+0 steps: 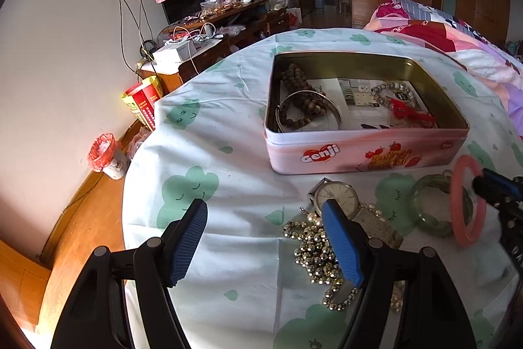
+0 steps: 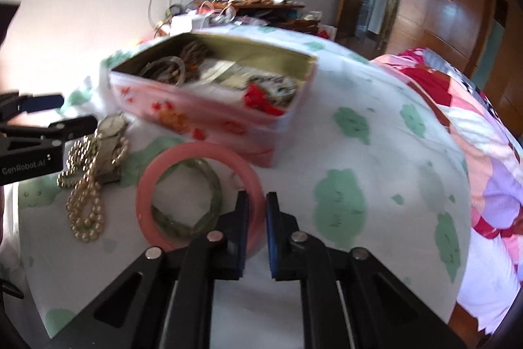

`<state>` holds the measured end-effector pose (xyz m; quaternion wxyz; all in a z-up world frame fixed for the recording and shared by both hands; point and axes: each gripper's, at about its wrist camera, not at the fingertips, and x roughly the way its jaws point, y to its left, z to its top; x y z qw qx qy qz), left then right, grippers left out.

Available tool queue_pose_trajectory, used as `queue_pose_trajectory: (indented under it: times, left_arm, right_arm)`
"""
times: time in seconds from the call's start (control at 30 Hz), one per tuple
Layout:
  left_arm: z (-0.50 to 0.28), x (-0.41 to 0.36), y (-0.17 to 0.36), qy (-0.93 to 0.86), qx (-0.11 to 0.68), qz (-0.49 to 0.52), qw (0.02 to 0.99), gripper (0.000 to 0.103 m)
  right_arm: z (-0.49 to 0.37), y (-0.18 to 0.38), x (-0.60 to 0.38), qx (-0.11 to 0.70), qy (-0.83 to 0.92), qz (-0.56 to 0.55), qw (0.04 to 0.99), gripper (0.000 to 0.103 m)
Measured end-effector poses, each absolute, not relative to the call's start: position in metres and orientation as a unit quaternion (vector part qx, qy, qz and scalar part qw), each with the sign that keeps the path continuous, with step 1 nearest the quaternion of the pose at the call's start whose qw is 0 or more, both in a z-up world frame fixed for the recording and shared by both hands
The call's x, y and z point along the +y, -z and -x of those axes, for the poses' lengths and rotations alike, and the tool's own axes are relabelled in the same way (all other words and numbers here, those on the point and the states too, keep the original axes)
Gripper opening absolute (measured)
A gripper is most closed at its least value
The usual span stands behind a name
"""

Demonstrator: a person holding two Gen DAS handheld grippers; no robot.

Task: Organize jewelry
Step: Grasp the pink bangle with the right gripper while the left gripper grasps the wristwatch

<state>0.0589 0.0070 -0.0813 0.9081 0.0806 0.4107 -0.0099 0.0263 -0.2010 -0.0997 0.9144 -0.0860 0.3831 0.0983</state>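
The right gripper (image 2: 254, 219) is clamped on the rim of a pink bangle (image 2: 170, 165), which looks raised off the table and tilted; through its ring a green bangle (image 2: 193, 218) shows, lying flat on the cloth. The left gripper (image 1: 264, 237) is spread wide and holds nothing; it hovers over a heap of gold beads (image 1: 313, 251) and a wristwatch (image 1: 336, 197) near the front edge. In my judgement the step in hand is carrying the pink bangle to the pink tin (image 1: 359, 152), which stands open just beyond these things, toward the far side. The tin already holds brown beads (image 1: 295, 80), a silver bangle (image 1: 310, 95), a pearl bracelet (image 1: 392, 87) and something red (image 1: 408, 113). The next move calls for lifting the bangle over the near wall of the tin and letting go only above a free place, so that it does not hit the rim.

The table is covered with a white cloth (image 1: 228, 126) with green cloud figures. To the right is a bed with a patchwork quilt (image 1: 457, 35); on the far left are a cluttered low cabinet (image 1: 228, 18), a pale wall and a small bin (image 1: 104, 156) on the wooden floor.
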Motion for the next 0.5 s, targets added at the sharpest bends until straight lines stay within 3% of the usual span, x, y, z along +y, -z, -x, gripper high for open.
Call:
queue_pose_trajectory:
  times: [0.5]
  left_arm:
    - [-0.074, -0.022, 0.088, 0.034, 0.431, -0.076, 0.899, 0.073]
  right_arm:
    - [-0.029, 0.100, -0.219, 0.375, -0.084, 0.061, 0.921, 0.011]
